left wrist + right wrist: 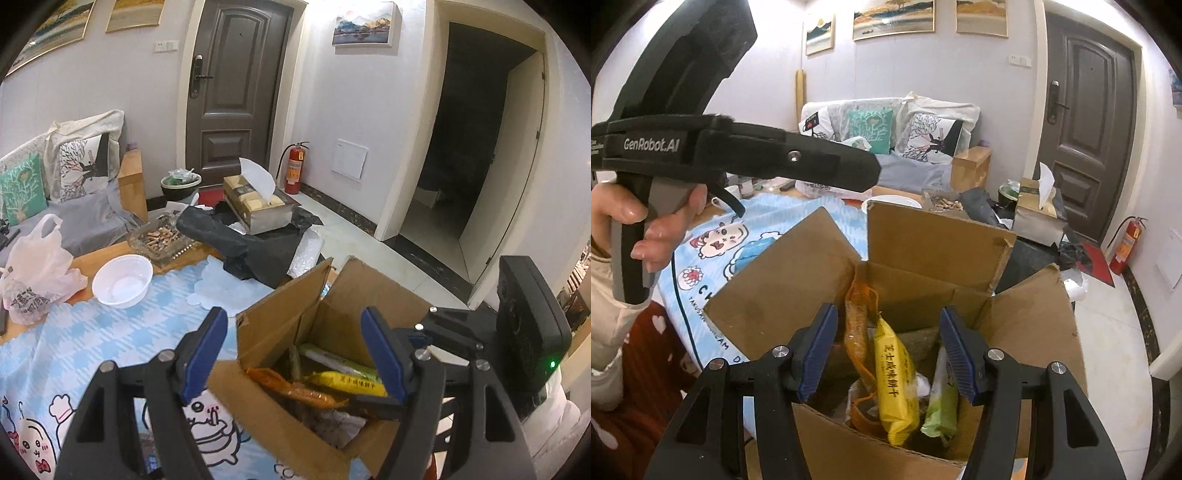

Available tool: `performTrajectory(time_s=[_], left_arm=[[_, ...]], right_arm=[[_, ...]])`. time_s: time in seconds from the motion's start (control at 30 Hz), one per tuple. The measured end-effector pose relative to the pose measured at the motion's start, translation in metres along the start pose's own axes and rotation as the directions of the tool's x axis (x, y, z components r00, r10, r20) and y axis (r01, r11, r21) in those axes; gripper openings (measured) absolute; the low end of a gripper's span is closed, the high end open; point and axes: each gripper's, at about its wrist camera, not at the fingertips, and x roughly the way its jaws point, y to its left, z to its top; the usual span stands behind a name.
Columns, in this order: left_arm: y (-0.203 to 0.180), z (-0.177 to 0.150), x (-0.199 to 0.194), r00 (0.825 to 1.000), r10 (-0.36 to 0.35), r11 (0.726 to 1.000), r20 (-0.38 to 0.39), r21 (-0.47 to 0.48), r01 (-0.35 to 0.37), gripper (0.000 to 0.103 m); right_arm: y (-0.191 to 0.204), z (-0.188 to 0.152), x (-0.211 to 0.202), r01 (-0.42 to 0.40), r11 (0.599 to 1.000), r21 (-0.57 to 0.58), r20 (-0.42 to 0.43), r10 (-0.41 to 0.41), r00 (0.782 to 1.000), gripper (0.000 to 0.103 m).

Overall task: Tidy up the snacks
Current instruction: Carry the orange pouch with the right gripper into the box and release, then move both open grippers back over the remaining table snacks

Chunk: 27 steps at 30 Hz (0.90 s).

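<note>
Grippers left [295, 354], right [888, 354] agape, empty, above cardboard box [923, 240].

Both views are lit evenly by soft indoor light from above, and only faint shadows are cast. Glare is seen on the wall [321, 22] above the door [236, 85], where detail is washed out, and a dull sheen is laid on the floor tiles [1108, 332]. The doorway [476, 122] is left almost black. Straight lines are bent strongly toward the rims by the fisheye lens, and the corners are cut off by a dark ring. Slight motion blur is shown on the cardboard box [280, 417]; distant parts are rendered softly.
</note>
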Motion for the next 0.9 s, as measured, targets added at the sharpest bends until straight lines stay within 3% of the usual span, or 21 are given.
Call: performTrajectory(time_s=[0.27, 0.57, 0.73, 0.9], left_arm=[[0.03, -0.023, -0.053, 0.997, 0.071, 0.997, 0.013, -0.008, -0.071, 0.072], [0.093, -0.074, -0.119, 0.975, 0.221, 0.974, 0.013, -0.043, -0.22, 0.072], [0.14, -0.114, -0.138, 0.96, 0.279, 0.956, -0.014, -0.091, -0.28, 0.072], [0.179, -0.155, -0.137, 0.96, 0.276, 0.949, -0.048, -0.147, -0.28, 0.072]], right_arm=[[0.028, 0.017, -0.012, -0.024, 1.0, 0.001, 0.048, 0.024, 0.999, 0.054], [0.106, 0.049, -0.003, -0.124, 0.992, -0.004, 0.096, 0.124, 0.988, 0.054], [0.153, 0.06, 0.038, -0.19, 0.982, 0.011, 0.042, 0.189, 0.981, 0.054], [0.183, 0.05, 0.094, -0.207, 0.974, 0.098, -0.062, 0.213, 0.975, 0.056]])
